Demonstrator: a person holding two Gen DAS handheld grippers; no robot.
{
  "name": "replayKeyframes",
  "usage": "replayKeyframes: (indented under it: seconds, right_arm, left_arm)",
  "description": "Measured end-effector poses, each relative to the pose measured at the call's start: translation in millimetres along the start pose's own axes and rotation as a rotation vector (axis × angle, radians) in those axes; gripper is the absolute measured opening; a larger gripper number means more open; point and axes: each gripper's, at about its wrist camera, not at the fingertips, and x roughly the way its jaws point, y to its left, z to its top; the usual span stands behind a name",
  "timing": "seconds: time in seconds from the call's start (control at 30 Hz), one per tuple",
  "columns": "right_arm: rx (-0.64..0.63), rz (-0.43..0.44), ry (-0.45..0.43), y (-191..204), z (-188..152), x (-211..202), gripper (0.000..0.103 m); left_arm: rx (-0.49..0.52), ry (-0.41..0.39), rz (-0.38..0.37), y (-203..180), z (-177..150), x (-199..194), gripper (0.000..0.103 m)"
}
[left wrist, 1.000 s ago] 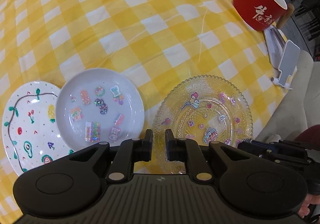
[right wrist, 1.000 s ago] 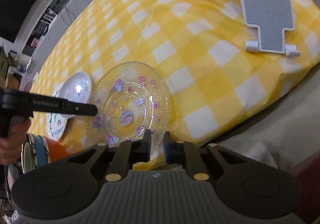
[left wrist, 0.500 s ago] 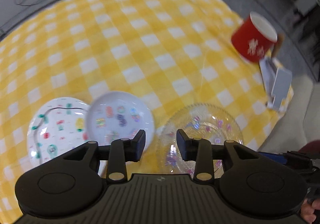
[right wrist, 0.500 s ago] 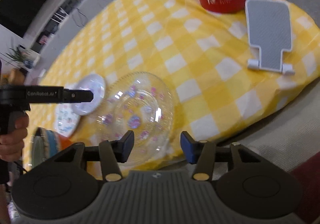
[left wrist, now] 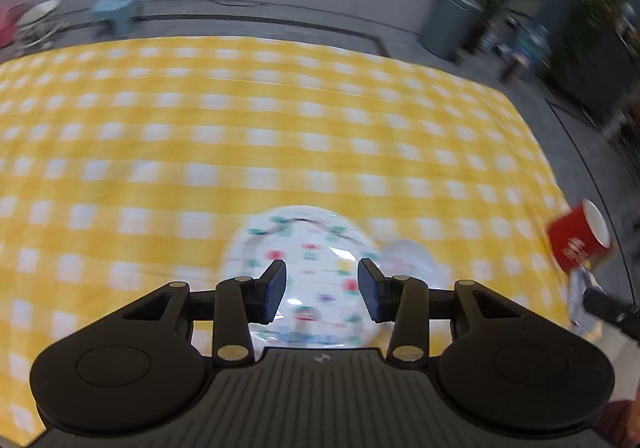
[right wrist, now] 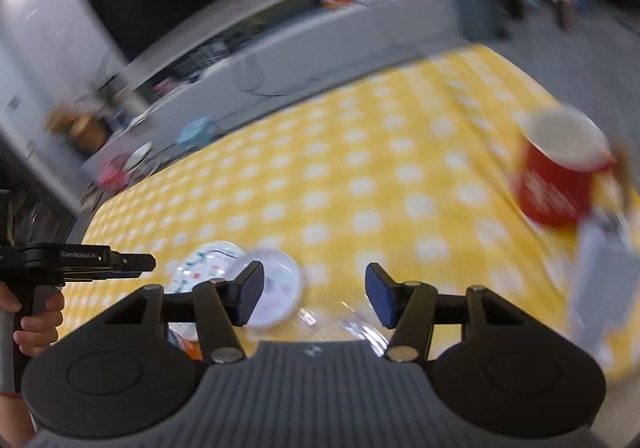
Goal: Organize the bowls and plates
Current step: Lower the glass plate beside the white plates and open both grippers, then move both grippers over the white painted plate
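Both views are blurred. A white plate with painted fruit lies on the yellow checked cloth, just beyond my open, empty left gripper. A white plate with stickers lies to its right. In the right wrist view the fruit plate and the sticker plate lie side by side, and a clear glass plate sits low under my open, empty right gripper. The left gripper shows at the left edge there.
A red mug stands at the table's right edge, also in the left wrist view. A grey phone stand is below it. Orange and blue bowls peek behind my right gripper's left finger. The yellow checked cloth stretches far ahead.
Both grippers have opened wide from shut and tilted up, so the room beyond the table now shows. My left gripper has moved left over the fruit plate.
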Motion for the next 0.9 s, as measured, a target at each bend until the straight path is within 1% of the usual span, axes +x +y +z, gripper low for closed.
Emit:
replayKeyframes:
  seconds: [0.07,0.1,0.17,0.27,0.3,0.33,0.37,0.43,0.47,0.5,0.6,0.67,0.8,0.87,0.9]
  right_arm:
    - [-0.076,0.028,0.033,17.7,9.3,21.9,0.056]
    - [-0.114,0.026,0.059,26.7,11.7,35.1,0.056]
    - [-0.218,0.003,0.123,47.6,10.2,64.0,0.056]
    - [-0.378,-0.051,0.207,80.0,-9.2,96.3,0.055]
    - [-0.429,-0.057,0.226,88.6,-16.0,103.9,0.049]
    - [-0.475,-0.063,0.251,95.5,-22.0,111.2,0.046]
    - [-0.515,-0.068,0.271,101.7,-29.6,115.8,0.044]
    - [-0.587,-0.069,0.283,110.2,-40.2,122.6,0.044]
    - [-0.614,-0.067,0.289,111.2,-43.8,123.4,0.039]
    - [-0.635,-0.071,0.300,112.3,-45.5,126.8,0.033]
    - [-0.674,-0.085,0.326,112.7,-48.5,133.9,0.032]
    - [-0.699,-0.074,0.335,112.7,-49.1,137.2,0.031]
    - [-0.742,-0.085,0.383,111.6,-50.8,151.3,0.023]
    - [-0.728,-0.112,0.378,109.2,-47.2,158.2,0.019]
    - [-0.703,-0.122,0.366,106.7,-43.1,160.5,0.019]
  left_arm:
    - [-0.049,0.009,-0.005,24.5,-0.5,6.4,0.050]
    - [-0.078,0.022,-0.011,35.8,-1.9,11.8,0.050]
    - [-0.128,0.043,-0.030,54.8,-2.5,25.3,0.050]
    - [-0.185,0.075,-0.015,73.8,-4.8,35.9,0.050]
    - [-0.198,0.083,-0.013,78.9,-4.6,37.3,0.050]
    - [-0.201,0.084,-0.015,81.5,-4.7,37.5,0.050]
    - [-0.201,0.086,-0.022,83.7,-4.7,36.2,0.050]
    - [-0.197,0.085,-0.041,85.4,-5.5,31.8,0.050]
    - [-0.193,0.078,-0.053,85.7,-5.5,29.8,0.050]
    - [-0.192,0.073,-0.061,85.7,-5.1,28.6,0.050]
    - [-0.188,0.079,-0.082,84.1,-3.5,29.9,0.050]
    - [-0.184,0.094,-0.089,82.8,-3.3,33.6,0.050]
    - [-0.176,0.127,-0.082,80.6,-4.2,43.7,0.050]
    - [-0.172,0.134,-0.072,80.2,-5.0,46.9,0.050]
    - [-0.174,0.138,-0.069,80.5,-5.3,48.4,0.050]
